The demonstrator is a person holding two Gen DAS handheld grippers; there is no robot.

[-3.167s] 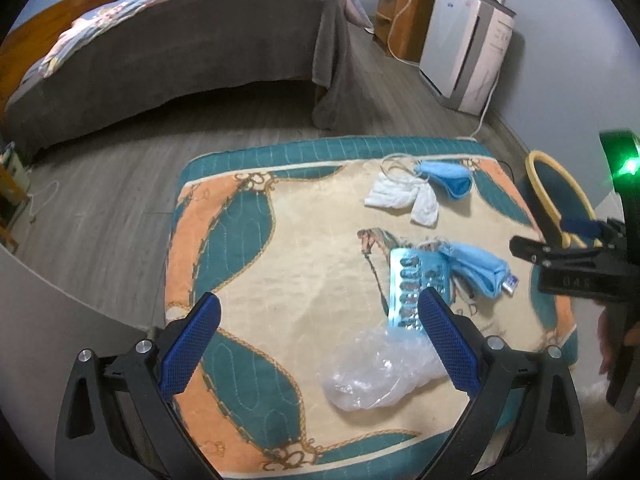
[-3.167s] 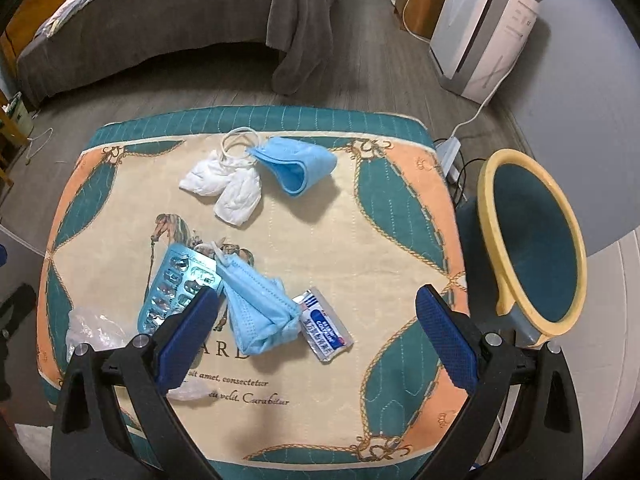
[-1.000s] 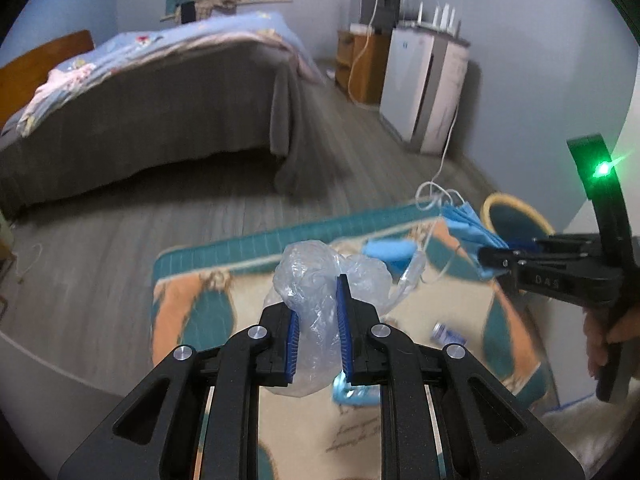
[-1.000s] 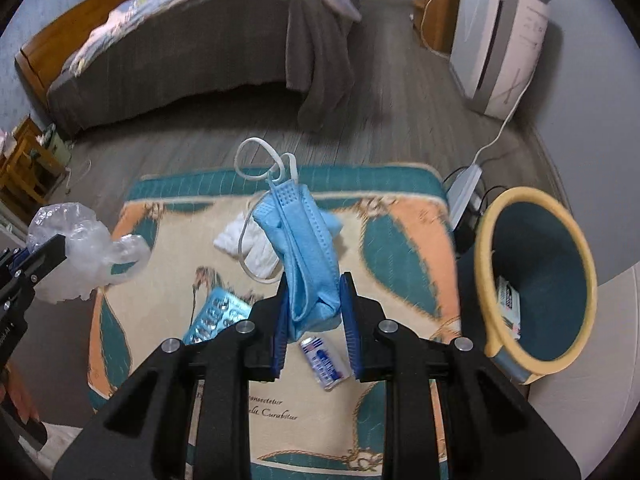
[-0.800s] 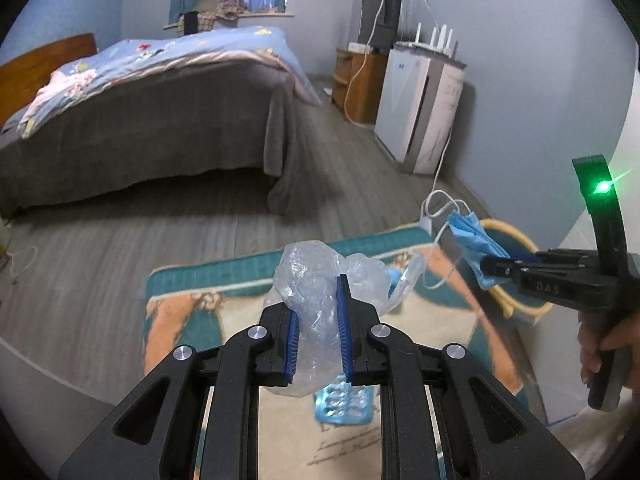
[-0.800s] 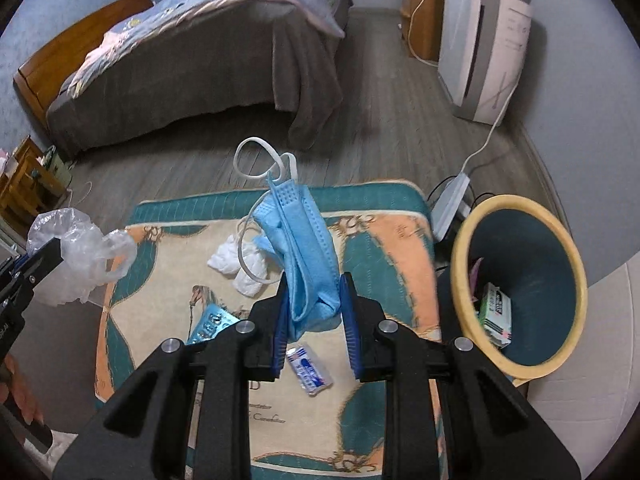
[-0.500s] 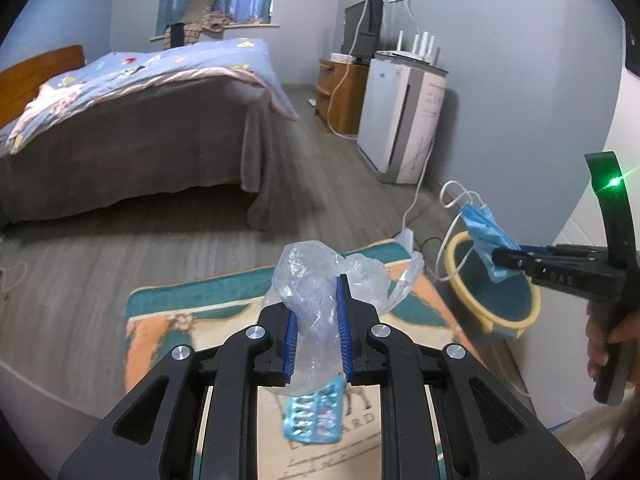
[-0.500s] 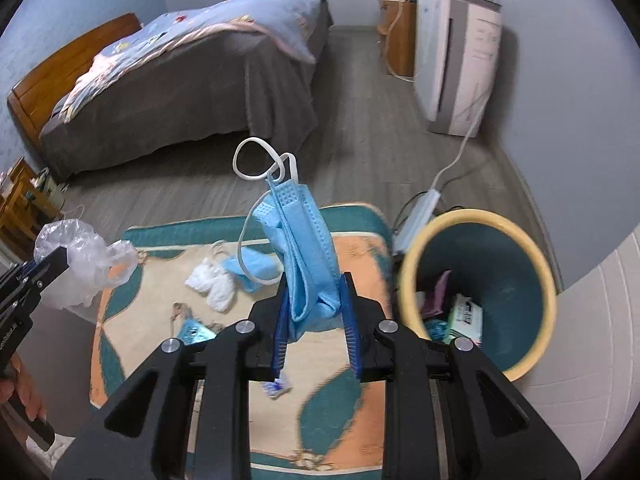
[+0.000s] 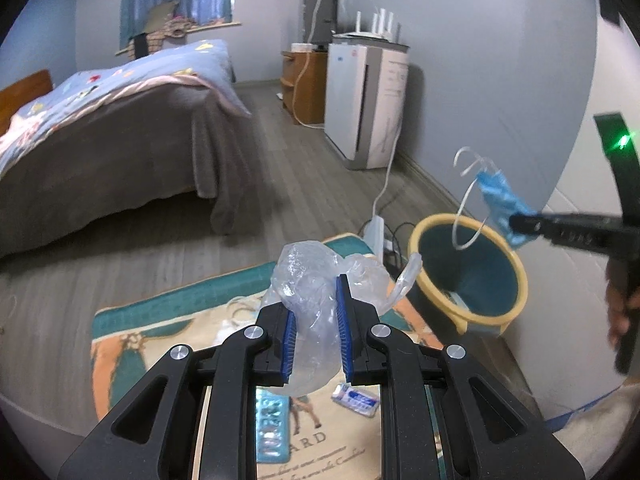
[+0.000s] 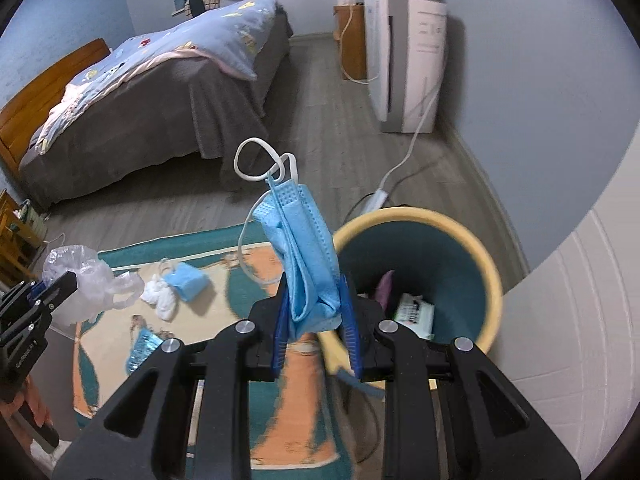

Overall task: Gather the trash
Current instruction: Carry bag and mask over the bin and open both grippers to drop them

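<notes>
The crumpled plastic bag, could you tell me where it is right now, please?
The plastic bag is pinched in the left gripper, above the patterned mat, left of the bin.

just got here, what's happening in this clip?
A person is clearing trash off a mat with two handheld tools. The right tool is shut on a blue mask beside the bin; the left tool is shut on a clear bag. A pill pack, wrapper, tissue and second mask remain.

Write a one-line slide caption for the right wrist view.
Right gripper carries a blue face mask toward the yellow-rimmed bin.
</notes>
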